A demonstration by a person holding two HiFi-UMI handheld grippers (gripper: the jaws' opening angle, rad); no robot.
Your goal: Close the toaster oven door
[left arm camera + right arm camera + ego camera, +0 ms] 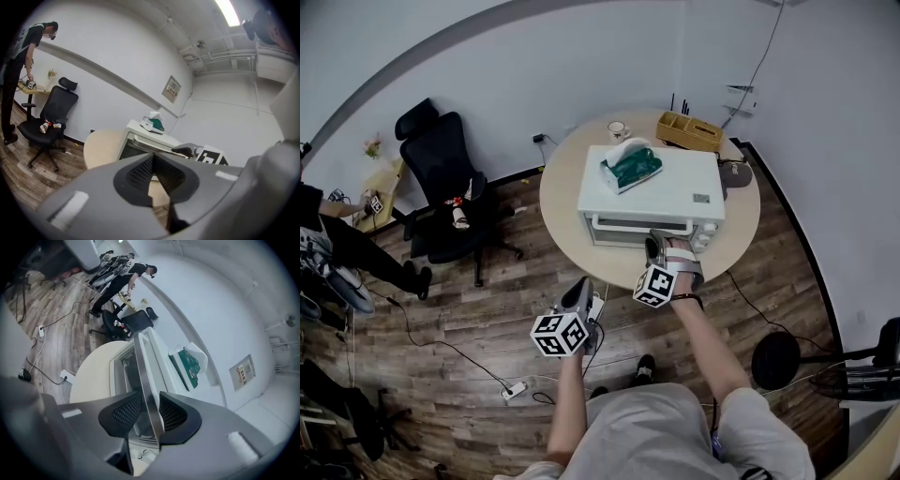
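Oven, white, sits mid table, front facing person. Tissue box on top. Right gripper at oven's 6 o'clock, jaws clamped on door handle. Cannot tell if door is fully shut. Left gripper at 7 o'clock from right one, off table edge, jaws pressed together, nothing in them. Chair at table's 9 o'clock.
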